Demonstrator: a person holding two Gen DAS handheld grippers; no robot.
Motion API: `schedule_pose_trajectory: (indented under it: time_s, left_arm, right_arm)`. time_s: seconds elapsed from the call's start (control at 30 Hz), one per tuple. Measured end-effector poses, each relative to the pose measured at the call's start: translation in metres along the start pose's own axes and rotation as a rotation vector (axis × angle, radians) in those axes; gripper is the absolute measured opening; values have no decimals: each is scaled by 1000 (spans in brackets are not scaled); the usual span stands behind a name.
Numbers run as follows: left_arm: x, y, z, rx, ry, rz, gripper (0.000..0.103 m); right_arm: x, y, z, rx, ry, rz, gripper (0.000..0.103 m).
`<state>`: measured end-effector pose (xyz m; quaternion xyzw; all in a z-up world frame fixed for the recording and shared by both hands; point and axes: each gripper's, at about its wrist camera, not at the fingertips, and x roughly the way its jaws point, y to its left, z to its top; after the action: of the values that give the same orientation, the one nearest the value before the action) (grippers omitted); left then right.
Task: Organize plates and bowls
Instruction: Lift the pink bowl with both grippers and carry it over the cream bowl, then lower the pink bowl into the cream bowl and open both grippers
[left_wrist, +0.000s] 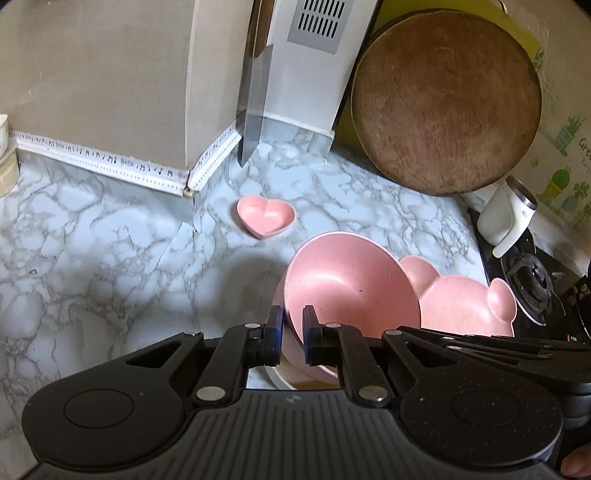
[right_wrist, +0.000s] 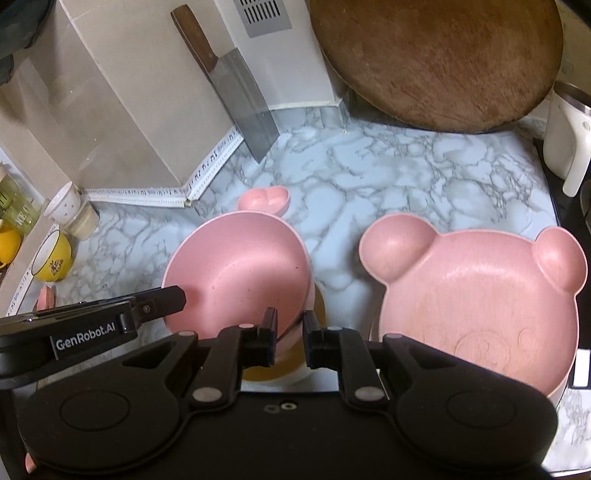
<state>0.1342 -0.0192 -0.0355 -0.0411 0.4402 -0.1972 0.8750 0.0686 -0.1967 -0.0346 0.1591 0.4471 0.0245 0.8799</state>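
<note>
Both tools are on the same pink bowl (left_wrist: 351, 284) here, one at each side of its rim. In the left wrist view the left tool (left_wrist: 293, 334) has its two fingers clamped close together on the near edge of the bowl, one finger outside the wall and one inside. The bowl tips up toward the camera, its hollow facing the back wall.

From the right wrist view, the right tool (right_wrist: 290, 334) is pinched narrow on the bowl's rim at the lower right edge. The left tool comes in from the left of that picture, its black finger lying on the bowl's inner wall. Under the bowl sits more pink and a pale, yellowish dish, so it looks to be on or just above a small stack; whether it touches that stack I cannot tell.

Just to the right of the bowl sits the bear-shaped plate (right_wrist: 476, 291), pink, with two round ears, flat on the marbled surface (right_wrist: 406, 177). It stands apart from the bowl, with a strip of marble between them. Beyond the bowl, nearer the wall, lies the little heart dish (left_wrist: 265, 216), also pink, alone on the surface.

At the back a cleaver (right_wrist: 243, 99) leans against the wall, blade down. Beside it a big round chopping board (left_wrist: 447, 99) stands propped up. A white kettle (right_wrist: 565, 147) is at the right edge, and a yellow cup (right_wrist: 51, 258) at the far left.
</note>
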Motion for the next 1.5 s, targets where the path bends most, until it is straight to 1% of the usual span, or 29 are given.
schedule_pose_trajectory:
  time_s: [0.27,0.63,0.87,0.97,1.03,1.2,1.3,1.37,1.5]
  left_arm:
    - [8,1,-9,-1,35,4,10]
    - [20,7,-11,-16,80,7,10]
    - [23,9,-11,-15,96,1,10]
    - [23,10,-10,-31,101,-11,10]
    - [22,10,-9,-25,97,-8,10]
    - [18,13,-7,-27,91,-27,10]
    - [11,13,-4,-10,63,-25,10]
    - [6,13,-2,1,44,-24,10]
    - [-2,12,4,14,13,-24,10]
  right_arm:
    - [6,-2,-5,4,36,-1,15]
    - [12,-4,-3,11,65,11,15]
    - [14,-7,-2,39,81,28,21]
    - [13,-8,-1,42,83,31,23]
    - [11,-10,-1,47,74,31,26]
    - [5,-12,1,51,71,43,28]
    - [1,-10,4,32,60,48,31]
    - [-2,-8,7,26,50,54,35]
    - [-9,-4,13,2,30,61,39]
